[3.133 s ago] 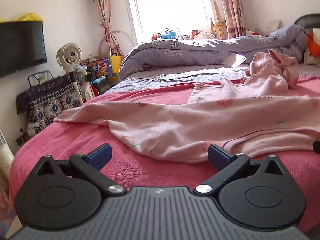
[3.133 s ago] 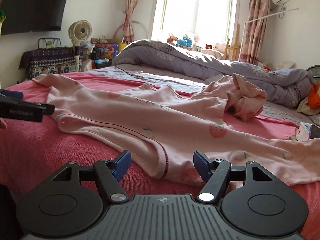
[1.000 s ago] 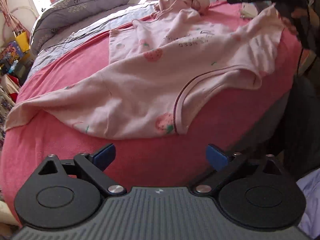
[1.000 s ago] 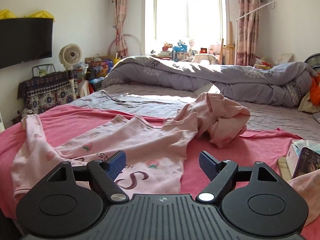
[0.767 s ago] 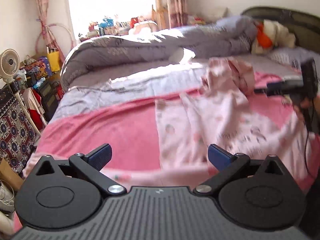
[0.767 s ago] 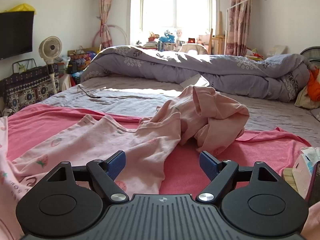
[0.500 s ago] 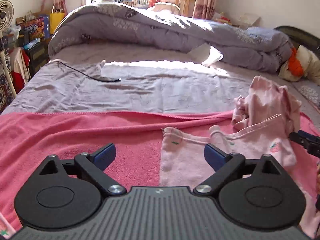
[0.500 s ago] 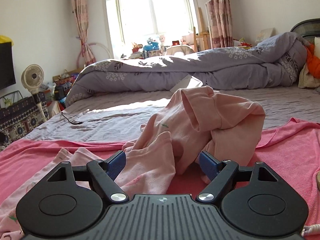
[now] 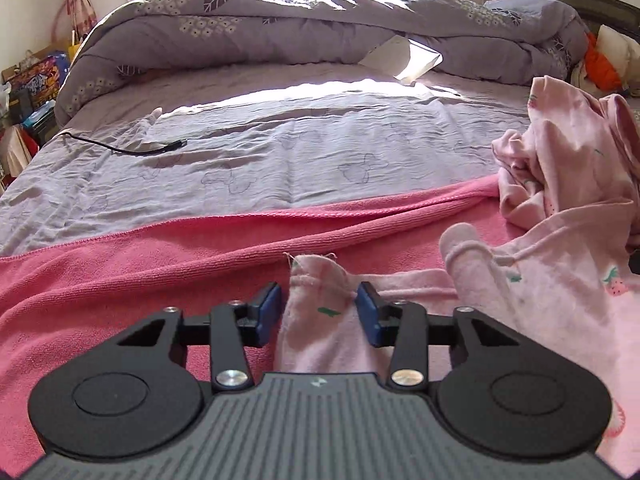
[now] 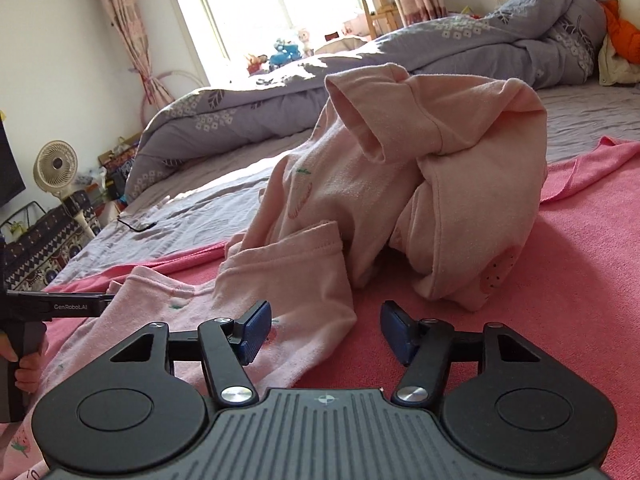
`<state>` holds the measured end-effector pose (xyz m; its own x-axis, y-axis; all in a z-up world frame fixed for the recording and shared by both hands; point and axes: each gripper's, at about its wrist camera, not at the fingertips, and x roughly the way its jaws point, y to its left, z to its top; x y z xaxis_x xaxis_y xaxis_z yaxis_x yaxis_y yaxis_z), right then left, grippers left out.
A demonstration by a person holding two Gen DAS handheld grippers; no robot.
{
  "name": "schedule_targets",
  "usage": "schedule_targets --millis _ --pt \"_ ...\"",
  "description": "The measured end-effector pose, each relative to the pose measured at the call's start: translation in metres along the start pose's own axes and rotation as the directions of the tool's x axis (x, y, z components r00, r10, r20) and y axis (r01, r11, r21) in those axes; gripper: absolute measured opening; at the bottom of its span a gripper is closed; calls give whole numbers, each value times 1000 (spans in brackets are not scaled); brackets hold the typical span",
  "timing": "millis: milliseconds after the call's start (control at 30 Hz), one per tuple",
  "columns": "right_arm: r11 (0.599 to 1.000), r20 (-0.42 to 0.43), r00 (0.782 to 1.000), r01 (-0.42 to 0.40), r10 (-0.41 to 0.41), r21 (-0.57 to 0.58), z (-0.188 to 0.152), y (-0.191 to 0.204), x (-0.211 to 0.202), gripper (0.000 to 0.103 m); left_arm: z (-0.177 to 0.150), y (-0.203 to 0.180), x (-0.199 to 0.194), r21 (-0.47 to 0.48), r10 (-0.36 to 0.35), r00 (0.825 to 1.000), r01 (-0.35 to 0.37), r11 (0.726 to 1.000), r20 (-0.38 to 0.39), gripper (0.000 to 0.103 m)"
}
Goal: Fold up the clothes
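Left hand-held gripper [image 9: 318, 309] is closing w/ pads narrowed around a corner of the pink garment [image 9: 560, 312], lying on the pink blanket [image 9: 140, 264]. Right hand-held gripper [image 10: 325, 330] is gaping wide over cloth edge, holding nothing. Risk: thin corner slipping out; bunched pile [image 10: 440, 184] at 1 o'clock dragging.

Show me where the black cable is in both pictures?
Left wrist: cable lies upper left, on the grey sheet.
Right wrist: cable lies at middle left, small, on the same sheet.
Shared landmark: the rolled purple quilt behind it.
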<state>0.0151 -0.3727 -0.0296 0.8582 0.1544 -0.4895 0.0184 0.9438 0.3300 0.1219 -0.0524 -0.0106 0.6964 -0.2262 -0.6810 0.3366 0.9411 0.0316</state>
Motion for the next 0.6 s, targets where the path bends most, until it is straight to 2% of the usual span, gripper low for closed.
schedule_targets --millis 33,67,100,167,200,267,333,367,400,467,500,533,600 --pt "1000 14 1000 -5 5 -11 1 2 -4 62 -1 -4 -2 6 16 1000 -16 1000 4 14" --pt "1000 24 1000 -6 7 -22 1 4 -7 62 -1 -7 -4 12 34 999 -34 999 8 11" --pt "1000 27 1000 -2 2 -28 1 5 -7 56 -4 -14 -5 37 81 996 -82 996 23 11" --pt "995 44 997 59 -55 -82 2 14 -9 5 -13 -34 -3 125 209 976 -215 969 65 11" --pt "989 56 995 94 -88 -112 3 19 -10 3 -19 -52 -4 215 278 954 -297 930 115 7" --pt "972 82 985 163 -151 -171 6 29 -12 3 -18 -58 -20 236 300 931 -346 908 208 6" --pt "946 112 971 232 -212 -227 8 40 -15 3 -16 -64 -35 249 317 901 -393 885 298 6" --pt "924 145 965 253 -219 -287 11 50 -19 3 -10 -53 -40 216 324 899 -393 894 293 6" --pt "915 138 970 235 -200 -327 17 57 -21 3 -4 -43 -45 184 332 898 -392 902 288 6" --pt "926 68 985 172 -158 -336 33 61 -20 5 8 -22 -55 119 344 897 -387 914 276 4" --pt "941 24 989 147 -147 -304 40 58 -16 14 7 -12 -54 99 321 912 -355 930 256 4" --pt "953 -16 989 139 -148 -268 46 52 -10 35 5 -2 -54 79 298 925 -324 943 237 4" --pt "971 -88 984 137 -156 -195 49 39 5 66 -4 8 -45 61 271 943 -288 956 194 4"
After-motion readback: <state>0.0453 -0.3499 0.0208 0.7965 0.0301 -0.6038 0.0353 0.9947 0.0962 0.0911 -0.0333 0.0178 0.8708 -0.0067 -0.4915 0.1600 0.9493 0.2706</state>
